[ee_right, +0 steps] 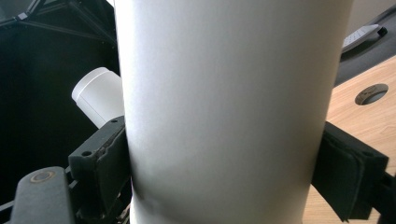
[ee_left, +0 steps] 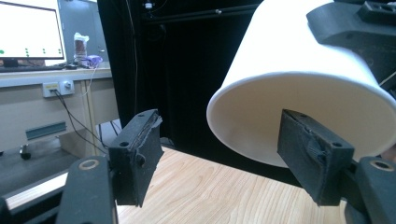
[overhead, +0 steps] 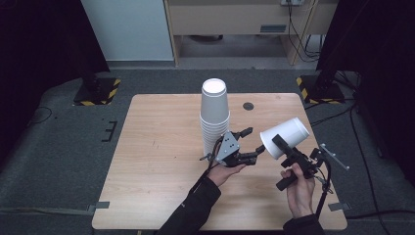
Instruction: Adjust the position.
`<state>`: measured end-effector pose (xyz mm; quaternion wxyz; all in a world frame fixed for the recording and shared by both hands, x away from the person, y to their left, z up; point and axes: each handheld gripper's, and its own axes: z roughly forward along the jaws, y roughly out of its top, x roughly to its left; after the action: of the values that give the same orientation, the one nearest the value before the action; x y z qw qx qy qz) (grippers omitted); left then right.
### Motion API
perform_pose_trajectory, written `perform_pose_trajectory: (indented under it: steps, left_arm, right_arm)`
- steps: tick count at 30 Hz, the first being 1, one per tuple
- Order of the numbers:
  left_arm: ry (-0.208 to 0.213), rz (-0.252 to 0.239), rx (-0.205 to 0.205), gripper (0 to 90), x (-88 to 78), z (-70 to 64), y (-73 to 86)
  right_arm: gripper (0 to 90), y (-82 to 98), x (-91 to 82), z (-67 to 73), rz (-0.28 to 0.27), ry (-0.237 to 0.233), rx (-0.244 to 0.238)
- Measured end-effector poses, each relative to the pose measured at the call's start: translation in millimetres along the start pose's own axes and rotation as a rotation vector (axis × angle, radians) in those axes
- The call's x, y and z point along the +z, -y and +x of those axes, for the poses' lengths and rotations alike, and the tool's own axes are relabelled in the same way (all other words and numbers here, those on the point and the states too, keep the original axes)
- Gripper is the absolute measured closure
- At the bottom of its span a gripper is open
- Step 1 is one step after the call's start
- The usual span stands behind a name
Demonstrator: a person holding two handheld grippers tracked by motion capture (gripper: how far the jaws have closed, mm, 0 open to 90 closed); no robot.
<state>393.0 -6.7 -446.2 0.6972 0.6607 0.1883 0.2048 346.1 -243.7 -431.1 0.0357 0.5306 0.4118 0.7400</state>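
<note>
Gripping a single white cup (overhead: 288, 136) by its sides, the right hand-held gripper (overhead: 288, 152) held it tilted above the counter (overhead: 161, 166), mouth turned left. The left hand-held gripper (overhead: 250, 143), jaws wide and empty, sat just beside that rim. Closing squarely on the rim would probably avoid crushing it. Farther off, the cup stack (overhead: 214, 113) stood upright near the centre.
</note>
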Motion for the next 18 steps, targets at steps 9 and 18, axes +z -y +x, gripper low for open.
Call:
perform_pose_trajectory:
  steps: [9,18]
  left_arm:
    - [0.006,-0.025,-0.006,31.7,8.1,-1.1,2.5]
    - [0.017,-0.029,-0.004,34.5,15.4,-4.3,4.5]
  right_arm:
    - [15.1,1.9,1.4,-2.3,0.012,0.000,0.020]
    - [15.1,2.4,1.6,-2.2,0.017,-0.006,0.033]
